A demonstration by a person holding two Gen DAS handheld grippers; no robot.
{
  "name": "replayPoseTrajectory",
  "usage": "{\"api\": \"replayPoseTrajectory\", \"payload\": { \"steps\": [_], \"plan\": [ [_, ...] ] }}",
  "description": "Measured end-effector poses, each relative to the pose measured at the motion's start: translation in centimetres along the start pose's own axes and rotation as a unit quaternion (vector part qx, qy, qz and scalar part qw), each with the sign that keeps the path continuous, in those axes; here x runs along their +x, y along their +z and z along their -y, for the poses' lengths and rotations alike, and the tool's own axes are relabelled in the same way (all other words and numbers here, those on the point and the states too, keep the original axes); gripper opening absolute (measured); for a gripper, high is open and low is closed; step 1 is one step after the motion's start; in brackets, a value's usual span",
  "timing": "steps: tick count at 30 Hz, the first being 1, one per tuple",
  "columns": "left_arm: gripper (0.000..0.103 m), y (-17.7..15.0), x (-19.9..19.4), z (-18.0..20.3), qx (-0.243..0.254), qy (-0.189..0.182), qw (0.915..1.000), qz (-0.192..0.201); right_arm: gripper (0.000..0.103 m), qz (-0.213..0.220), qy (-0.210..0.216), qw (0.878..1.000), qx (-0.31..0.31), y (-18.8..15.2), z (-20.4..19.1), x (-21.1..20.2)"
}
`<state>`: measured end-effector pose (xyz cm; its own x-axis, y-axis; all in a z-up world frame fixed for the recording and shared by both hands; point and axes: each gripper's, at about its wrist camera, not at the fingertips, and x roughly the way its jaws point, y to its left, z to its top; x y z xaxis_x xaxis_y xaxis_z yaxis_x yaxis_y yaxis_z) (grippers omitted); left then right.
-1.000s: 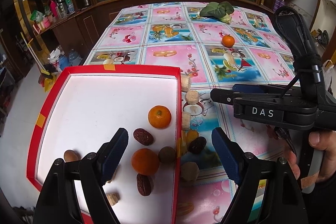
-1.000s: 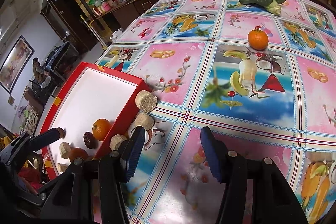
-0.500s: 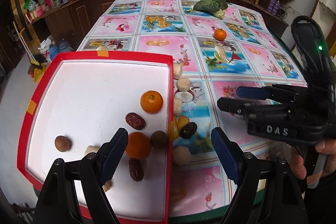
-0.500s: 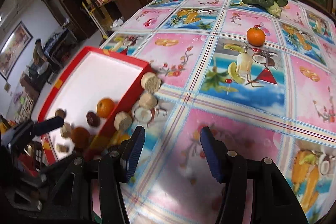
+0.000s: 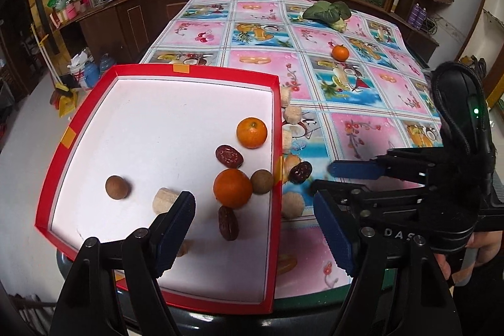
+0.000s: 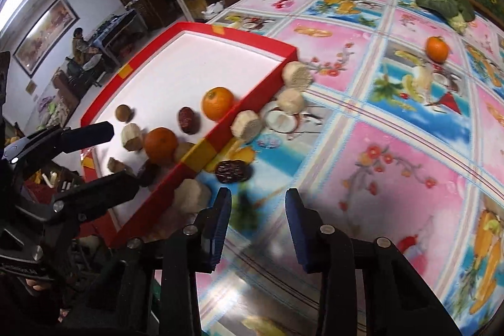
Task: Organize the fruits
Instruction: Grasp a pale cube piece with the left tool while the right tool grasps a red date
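Over near desk edge, left gripper [image 5: 253, 230] hung released above red tray [image 5: 50, 178], empty. Right gripper [image 6: 256, 227] also released, empty, low beside date [image 6: 232, 170] just outside tray wall, likely lined up for pickup. One orange [image 5: 340, 52] sat far off on desk [image 5: 362, 131].

Glossy patterned oilcloth tablecloth [image 5: 371, 128]; matt white tray floor inside smooth red tray rim [image 5: 277, 166]; wrinkled dark date [image 6: 231, 170] ahead of ribbed blue fingertips [image 6: 220, 225].
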<state>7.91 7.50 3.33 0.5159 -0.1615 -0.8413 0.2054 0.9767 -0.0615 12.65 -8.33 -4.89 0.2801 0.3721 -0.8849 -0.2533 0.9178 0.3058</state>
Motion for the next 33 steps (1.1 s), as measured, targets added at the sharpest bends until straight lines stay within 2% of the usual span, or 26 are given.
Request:
{"api": "replayPoseTrajectory", "payload": {
  "steps": [3, 5, 6, 11, 15, 16, 17, 19, 24, 27, 31, 32, 33],
  "plan": [
    [0.077, 0.0, -0.1, 0.1, -0.002, 0.001, 1.0000, 0.001, 0.036, 0.003, 0.012, 1.000, -0.009, 0.4, -1.0, 0.7],
    [0.077, 0.1, -0.2, 0.2, -0.002, 0.003, 1.0000, 0.001, 0.031, 0.009, 0.010, 1.000, -0.004, 0.8, -1.2, 1.3],
    [0.077, 0.1, -0.1, 0.2, -0.001, 0.002, 1.0000, 0.001, 0.024, 0.004, 0.007, 1.000, 0.000, 0.9, -1.1, 1.6],
    [0.076, 0.2, 0.4, 1.3, 0.022, -0.004, 0.9997, -0.009, 0.024, 0.016, -0.007, 1.000, -0.001, 0.3, -0.6, 0.8],
    [0.068, -0.2, 1.2, 3.6, 0.066, -0.015, 0.9973, -0.026, 0.024, 0.040, -0.019, 0.999, 0.026, -0.2, 2.4, -1.2],
    [0.064, -0.3, 1.6, 4.2, 0.074, -0.017, 0.9965, -0.034, 0.024, 0.046, -0.024, 0.998, 0.035, -0.2, 3.3, -1.5],
    [0.054, -0.2, 1.9, 4.4, 0.077, -0.018, 0.9961, -0.040, 0.024, 0.052, -0.022, 0.997, 0.047, -0.1, 4.4, -1.8],
    [0.046, 0.2, 2.6, 4.9, 0.083, -0.017, 0.9950, -0.052, 0.024, 0.064, -0.016, 0.996, 0.067, 0.2, 6.1, -2.1],
    [0.041, 1.7, 3.3, 6.0, 0.101, -0.024, 0.9926, -0.063, 0.024, 0.070, -0.016, 0.994, 0.085, 0.1, 7.4, -1.8],
    [0.041, 1.2, 3.6, 7.2, 0.120, -0.033, 0.9895, -0.075, 0.024, 0.071, -0.021, 0.994, 0.077, 0.1, 7.2, -1.7],
    [0.039, 0.7, 4.4, 6.6, 0.111, -0.011, 0.9894, -0.094, 0.024, 0.075, -0.019, 0.994, 0.082, 0.0, 7.5, -1.8],
    [0.045, 0.8, 4.5, 6.3, 0.104, 0.004, 0.9901, -0.095, 0.024, 0.075, -0.019, 0.994, 0.083, 0.0, 7.5, -1.9],
    [0.041, 1.0, 4.5, 5.9, 0.099, 0.028, 0.9907, -0.090, 0.024, 0.075, -0.020, 0.994, 0.083, -0.1, 7.5, -1.9]
  ]
}}
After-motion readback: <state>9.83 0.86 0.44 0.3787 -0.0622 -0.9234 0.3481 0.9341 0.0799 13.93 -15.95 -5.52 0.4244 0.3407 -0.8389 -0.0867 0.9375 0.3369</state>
